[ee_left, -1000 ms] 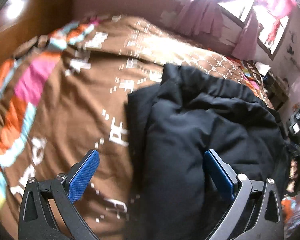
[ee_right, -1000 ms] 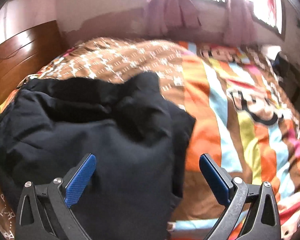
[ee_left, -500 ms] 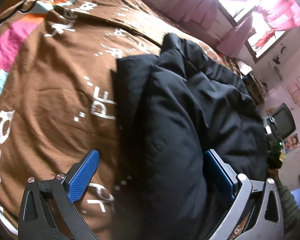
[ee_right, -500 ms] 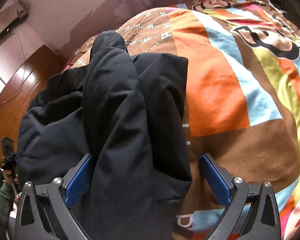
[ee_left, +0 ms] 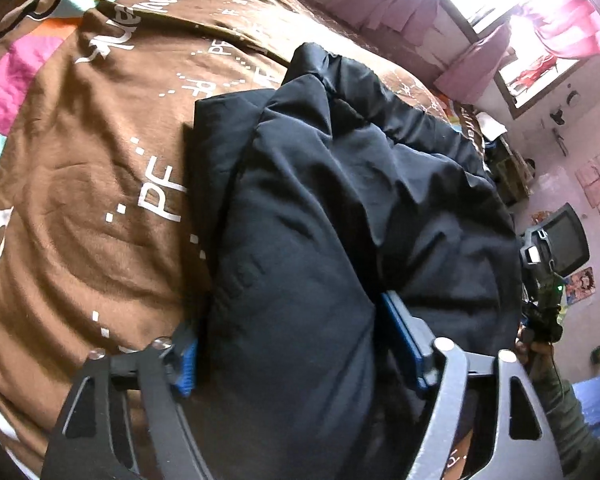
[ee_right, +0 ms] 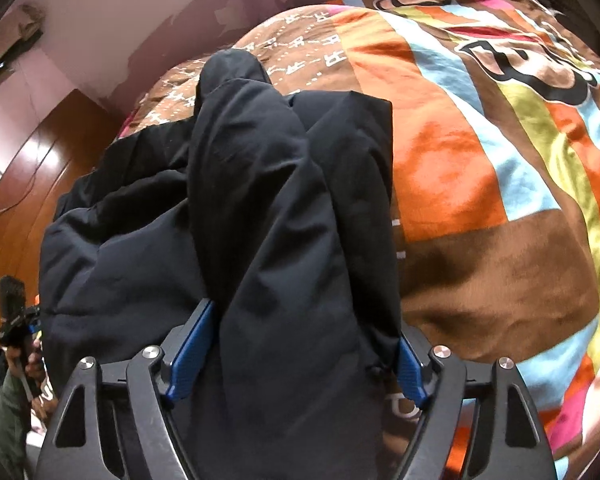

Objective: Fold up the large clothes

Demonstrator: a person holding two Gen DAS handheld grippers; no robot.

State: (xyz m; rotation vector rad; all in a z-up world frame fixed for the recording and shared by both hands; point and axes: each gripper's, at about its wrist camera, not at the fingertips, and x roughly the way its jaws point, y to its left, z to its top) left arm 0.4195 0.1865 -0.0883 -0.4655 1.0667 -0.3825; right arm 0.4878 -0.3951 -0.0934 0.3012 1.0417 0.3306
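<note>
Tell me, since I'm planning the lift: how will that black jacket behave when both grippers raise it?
The black jacket will probably sag and drape, since it already lies in soft puffy folds on the blanket. It looks bulky yet likely light. The left gripper and right gripper each pinch thick bunches, so smooth layers might slip.

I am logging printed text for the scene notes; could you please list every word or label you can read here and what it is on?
"PF": white print on the brown bedspread, left of the black jacket.
Other white lettering on the bedspread: partial or distorted, unreadable.
Wall posters: too small.
</note>
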